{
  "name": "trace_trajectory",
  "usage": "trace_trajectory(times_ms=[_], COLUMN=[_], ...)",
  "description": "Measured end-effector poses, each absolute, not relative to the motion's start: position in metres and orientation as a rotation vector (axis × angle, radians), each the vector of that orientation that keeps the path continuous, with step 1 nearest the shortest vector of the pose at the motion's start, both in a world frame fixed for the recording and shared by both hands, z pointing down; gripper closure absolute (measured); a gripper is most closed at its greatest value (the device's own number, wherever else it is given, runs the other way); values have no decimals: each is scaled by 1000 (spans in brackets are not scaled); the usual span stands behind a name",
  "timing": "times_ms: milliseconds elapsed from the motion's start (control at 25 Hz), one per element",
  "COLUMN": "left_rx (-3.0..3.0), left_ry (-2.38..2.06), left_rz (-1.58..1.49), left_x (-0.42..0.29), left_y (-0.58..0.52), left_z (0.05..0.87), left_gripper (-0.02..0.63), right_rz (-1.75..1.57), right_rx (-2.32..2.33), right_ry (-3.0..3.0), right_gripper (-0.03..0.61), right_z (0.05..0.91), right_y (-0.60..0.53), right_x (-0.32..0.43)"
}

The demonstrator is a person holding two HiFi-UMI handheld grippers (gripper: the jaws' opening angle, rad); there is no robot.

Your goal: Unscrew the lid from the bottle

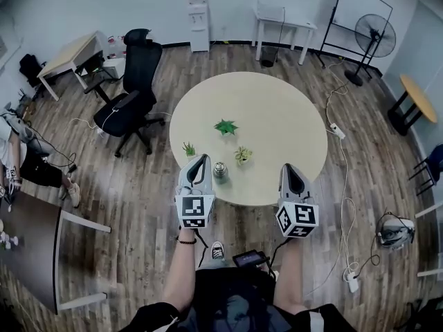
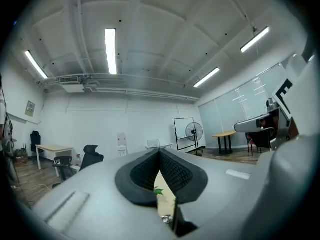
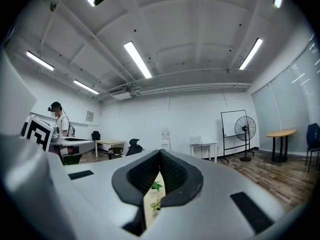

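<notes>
A small bottle (image 1: 220, 171) with a silvery lid stands upright near the front edge of the round beige table (image 1: 291, 116). My left gripper (image 1: 201, 160) is shut and empty, its tip just left of the bottle and apart from it. My right gripper (image 1: 288, 168) is also shut and empty, over the table's front edge well to the right of the bottle. In the left gripper view the closed jaws (image 2: 160, 152) leave a thin slit, and a bit of the silvery lid (image 2: 166, 218) shows low in it. In the right gripper view the closed jaws (image 3: 160, 152) show only plant leaves through the slit.
Three small potted plants (image 1: 225, 126), (image 1: 188, 148), (image 1: 242, 155) stand on the table behind the bottle. A black office chair (image 1: 131, 102) is left of the table. Cables and a power strip (image 1: 337, 131) lie on the floor at right. A person (image 1: 28, 158) sits at far left.
</notes>
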State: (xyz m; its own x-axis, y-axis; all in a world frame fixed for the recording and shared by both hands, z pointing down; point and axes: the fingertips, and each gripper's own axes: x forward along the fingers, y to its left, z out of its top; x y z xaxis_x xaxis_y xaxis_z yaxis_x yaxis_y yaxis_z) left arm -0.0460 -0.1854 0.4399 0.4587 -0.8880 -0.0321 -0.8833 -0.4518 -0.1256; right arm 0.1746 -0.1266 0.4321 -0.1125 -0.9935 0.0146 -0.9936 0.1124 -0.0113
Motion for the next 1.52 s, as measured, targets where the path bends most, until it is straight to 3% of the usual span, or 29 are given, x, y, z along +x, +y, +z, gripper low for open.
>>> trace_trajectory(times_ms=[880,1120,1160,1520], left_rx=[-2555,-2628,-2636,-2648], left_ry=[1709,1607,1594,1552], left_rz=[-27,16,23,33], left_x=[-35,-18,-16,-8], left_y=[-266,-269,-269,-277], left_z=[463,464,465,513], left_gripper=[603,261,229,218], right_rz=[133,115,112,154], right_rx=[1930,1885,1881,1854], right_ry=[-2436,-2431,-2428,-2400], right_gripper=[574,574,574,574], right_z=[451,455,456,472], right_y=[-236,-243,-244,-250], right_x=[184,181,181,184])
